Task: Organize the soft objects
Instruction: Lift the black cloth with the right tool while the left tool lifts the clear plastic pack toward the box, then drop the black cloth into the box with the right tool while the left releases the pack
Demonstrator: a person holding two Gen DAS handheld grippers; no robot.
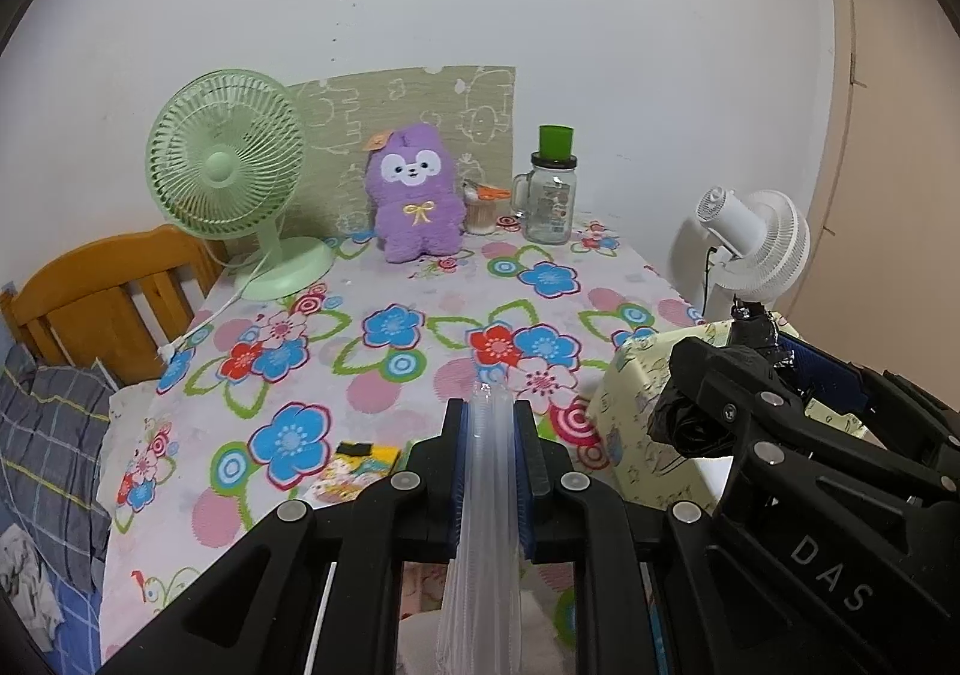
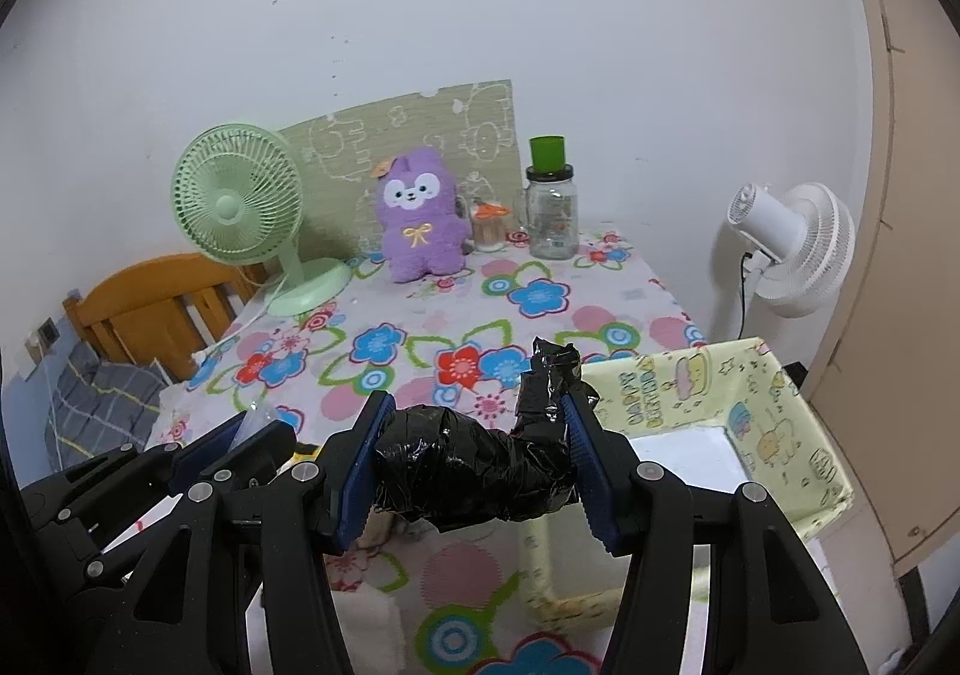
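My left gripper (image 1: 492,438) is shut on a clear plastic bag (image 1: 486,543) that hangs down between its blue pads. My right gripper (image 2: 477,456) is shut on a crumpled black plastic bag (image 2: 480,474), gripped crosswise, with one end sticking up by the right finger. In the left wrist view the right gripper (image 1: 708,423) and its black bag (image 1: 690,426) hover over the yellow fabric box (image 1: 630,405). That box (image 2: 774,405) stands open at the table's right edge, just right of the black bag. A purple plush toy (image 1: 415,195) sits upright at the back of the table.
The flowered tablecloth (image 1: 396,375) carries a green desk fan (image 1: 225,165) at back left, a glass mug jar with a green cup on top (image 1: 549,195), and a small yellow packet (image 1: 354,468) near the front. A white fan (image 2: 786,249) stands right, a wooden chair (image 1: 102,303) left.
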